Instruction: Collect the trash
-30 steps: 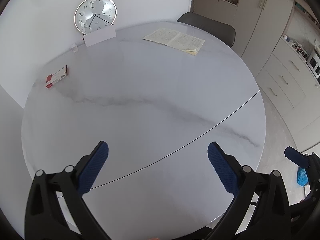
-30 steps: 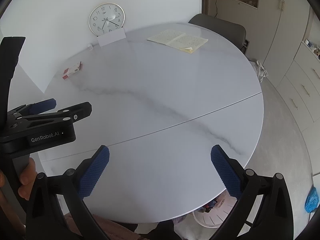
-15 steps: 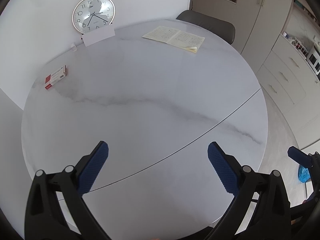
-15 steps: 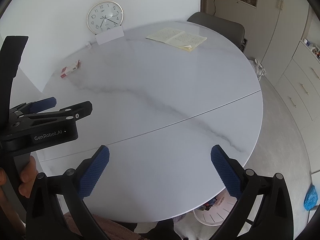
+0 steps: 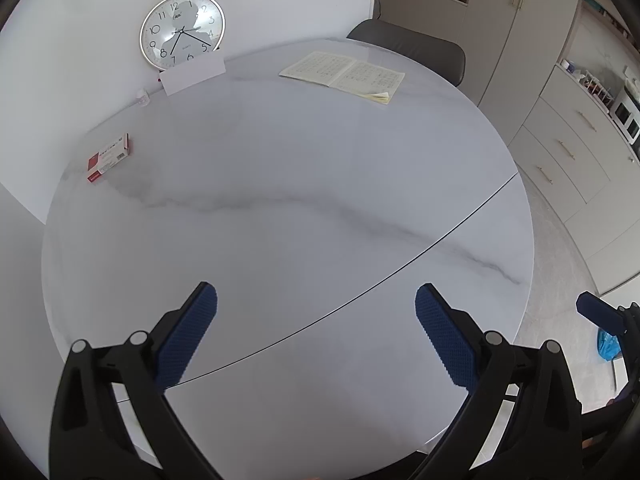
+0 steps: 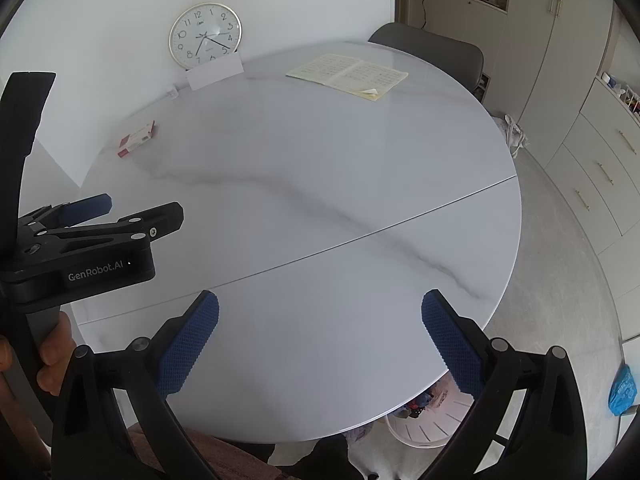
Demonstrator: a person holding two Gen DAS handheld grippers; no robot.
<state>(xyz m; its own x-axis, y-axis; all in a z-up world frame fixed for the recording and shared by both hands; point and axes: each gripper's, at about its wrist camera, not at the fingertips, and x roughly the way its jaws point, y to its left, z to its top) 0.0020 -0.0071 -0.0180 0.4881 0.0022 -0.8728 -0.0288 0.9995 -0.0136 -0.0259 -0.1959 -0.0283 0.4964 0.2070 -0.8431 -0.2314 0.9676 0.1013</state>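
A small red and white box (image 5: pixel 109 157) lies near the far left edge of the round white marble table (image 5: pixel 280 184); it also shows in the right wrist view (image 6: pixel 137 138). My left gripper (image 5: pixel 316 332) is open and empty above the table's near side. My right gripper (image 6: pixel 320 338) is open and empty above the near right part of the table. A white trash basket (image 6: pixel 424 420) with scraps in it stands on the floor under the table's near edge. A blue bag (image 6: pixel 623 390) lies on the floor at the right.
An open notebook (image 5: pixel 344 75) lies at the far side, by a dark chair (image 5: pixel 408 50). A wall clock (image 5: pixel 182 30), a white card (image 5: pixel 193 76) and a tiny bottle (image 5: pixel 142 98) stand at the back left. Cabinets (image 5: pixel 568 148) line the right.
Both views have shifted slightly, with the table drifting a little in frame. Both grippers stay open and empty.
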